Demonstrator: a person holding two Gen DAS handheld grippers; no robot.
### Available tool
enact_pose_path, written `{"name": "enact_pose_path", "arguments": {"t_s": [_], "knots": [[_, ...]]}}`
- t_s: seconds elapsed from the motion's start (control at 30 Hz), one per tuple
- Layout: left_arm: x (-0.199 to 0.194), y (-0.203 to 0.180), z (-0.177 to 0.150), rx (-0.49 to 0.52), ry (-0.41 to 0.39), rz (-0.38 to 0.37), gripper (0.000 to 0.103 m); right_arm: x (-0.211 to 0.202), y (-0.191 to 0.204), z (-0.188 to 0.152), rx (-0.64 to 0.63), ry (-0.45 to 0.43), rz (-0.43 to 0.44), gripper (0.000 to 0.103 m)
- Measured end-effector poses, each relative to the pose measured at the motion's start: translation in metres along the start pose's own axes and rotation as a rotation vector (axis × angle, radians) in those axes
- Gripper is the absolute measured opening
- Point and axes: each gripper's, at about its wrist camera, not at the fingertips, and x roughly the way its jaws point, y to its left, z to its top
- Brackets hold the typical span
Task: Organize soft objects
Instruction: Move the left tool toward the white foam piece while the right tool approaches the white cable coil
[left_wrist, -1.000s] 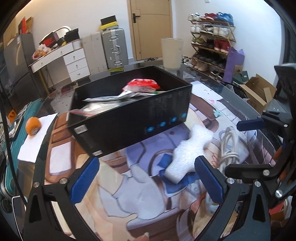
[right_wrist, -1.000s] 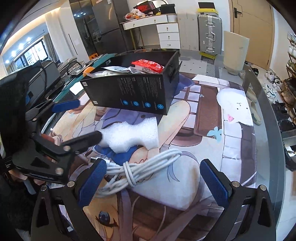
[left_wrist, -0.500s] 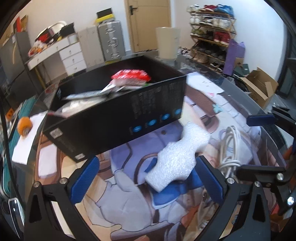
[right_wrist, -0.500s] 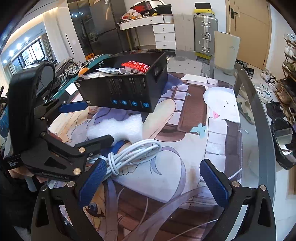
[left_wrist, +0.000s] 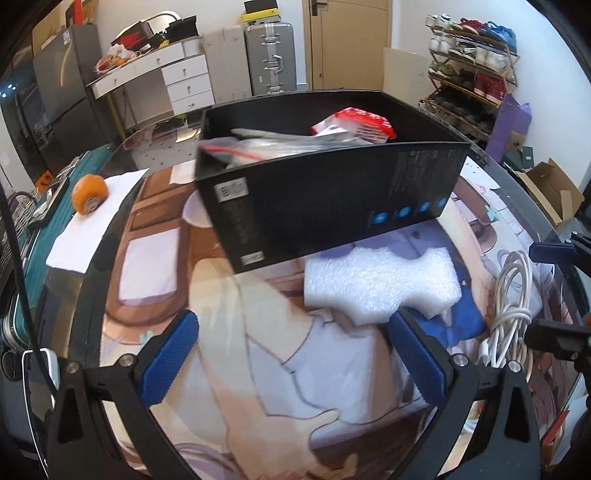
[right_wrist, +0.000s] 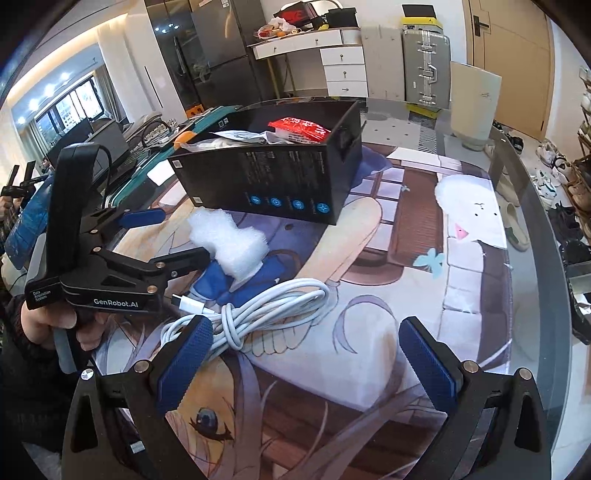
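The left gripper (left_wrist: 293, 354) has its blue-padded fingers spread wide with nothing between them, hovering just above the printed mat (left_wrist: 258, 369); its right finger tip sits just at the near edge of the white foam piece (left_wrist: 380, 280), touching or almost touching, which of the two cannot be told. The foam lies flat on the mat, close against the front wall of the black box (left_wrist: 332, 206). From the right wrist view the same gripper (right_wrist: 162, 236) shows side-on, held in a person's hand (right_wrist: 48, 325), its lower finger reaching to the foam (right_wrist: 231, 247). The right gripper (right_wrist: 306, 354) is likewise spread wide and empty, its left finger over the near end of the coiled white cable (right_wrist: 258, 310), which lies bundled on the mat just beside the foam. Beyond both stands the black box (right_wrist: 273, 173), open-topped, holding a red packet (right_wrist: 299, 129) and some clear plastic bags (left_wrist: 266, 146). To the left of the box an orange roll (left_wrist: 89, 193) rests on a white sheet of paper (left_wrist: 88, 229). Farther back are a silver suitcase (right_wrist: 424, 62), a white drawer unit (left_wrist: 188, 79) and a shoe rack (left_wrist: 469, 70)
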Motion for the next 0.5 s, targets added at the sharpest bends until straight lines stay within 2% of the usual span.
{"name": "enact_pose_path", "arguments": {"t_s": [0.2, 0.27, 0.43, 0.5], "knots": [[-0.002, 0.012, -0.003, -0.011, -0.002, 0.025, 0.103, 0.005, 0.001, 0.002, 0.015, -0.014, 0.010, 0.102], [-0.003, 0.019, -0.004, -0.029, -0.002, 0.031, 0.103, 0.005, 0.000, 0.004, 0.016, -0.031, -0.041, 0.102], [-0.004, 0.024, -0.006, -0.043, -0.004, 0.023, 0.103, 0.003, -0.004, 0.006, 0.029, -0.055, -0.100, 0.102], [-0.005, 0.022, -0.006, -0.034, -0.005, 0.019, 0.103, 0.001, -0.003, 0.007, 0.017, -0.081, -0.153, 0.102]]}}
